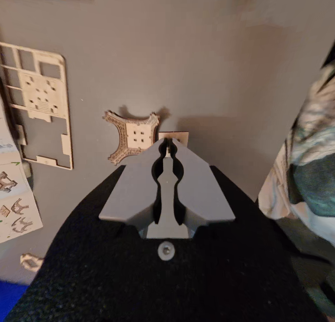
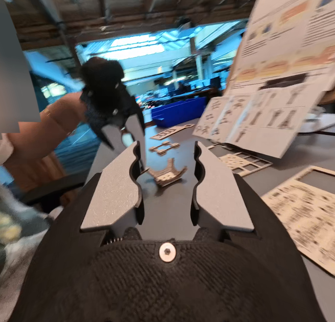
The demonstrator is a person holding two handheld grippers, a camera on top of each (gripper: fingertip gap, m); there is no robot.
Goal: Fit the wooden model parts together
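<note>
The left gripper (image 1: 168, 140) is pointing down at the grey table (image 1: 199, 68), its 2 fingers pinched on a small square wooden plate (image 1: 179, 135) whose top edge is showing just past the fingertips. Just beside that plate, on its left, the cross-shaped lattice base (image 1: 133, 136) with 4 curved legs and 4 small slots in its pale centre is lying flat on the table. Farther left of the lattice base, a punched-out wooden sheet (image 1: 45, 106) with empty windows is lying near the table edge, and an instruction leaflet (image 1: 16, 200) with drawings of parts is sitting beside and below it. In the right wrist view, the right gripper (image 2: 167, 146) is hovering above the table with its fingers spread apart and nothing between them; the lattice base (image 2: 167, 173) is lying beyond the fingertips, and the left gripper (image 2: 125, 130) is standing over the table just left of it. A flat wooden frame piece (image 2: 164, 148) is resting behind the lattice base, and a blue bin (image 2: 178, 111) is sitting well behind that.
</note>
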